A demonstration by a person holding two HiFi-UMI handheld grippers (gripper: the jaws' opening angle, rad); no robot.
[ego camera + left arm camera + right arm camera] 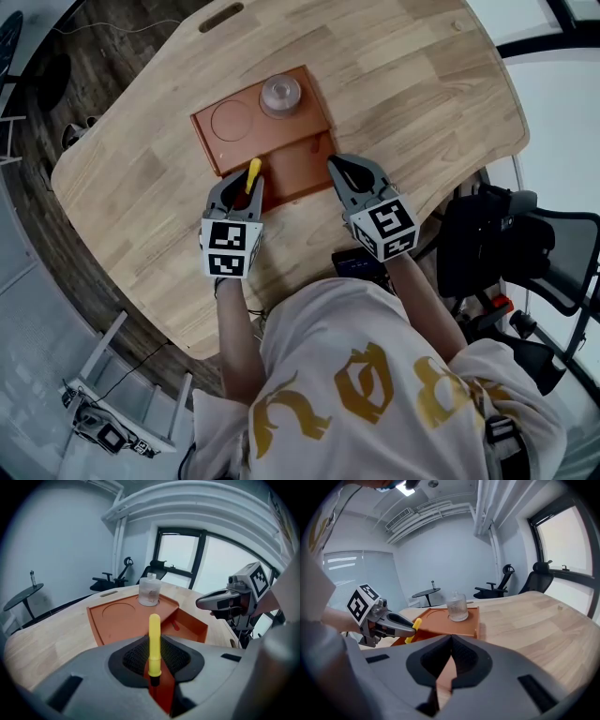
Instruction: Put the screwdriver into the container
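Closest to the camera in the head view, the person (375,375) leans over the near edge of a pale wooden table (422,84), one gripper in each hand. The left gripper (242,187) pinches a screwdriver (253,173). In the left gripper view the jaws clamp its dark lower end, and the yellow handle (154,641) stands up from between them, leaning slightly away. The tool hangs above the near left part of the sunken compartment (302,164) in the orange container (211,131). No view shows whether its tip touches the floor of that compartment. Just to the right, the right gripper (340,167) is at the compartment's near right corner. In the right gripper view its jaws are pressed together at the tips, with nothing between them. That view also shows the left gripper (410,629) from the side, the yellow handle (416,623) poking out past its tips. Beyond the compartment lies the container's raised flat part, with a round recess (232,120) on the left. A clear glass bottle (280,94) stands upright on the right, near the far edge. Beyond the table, the left gripper view shows a black office chair (154,569) against a large window (180,557).
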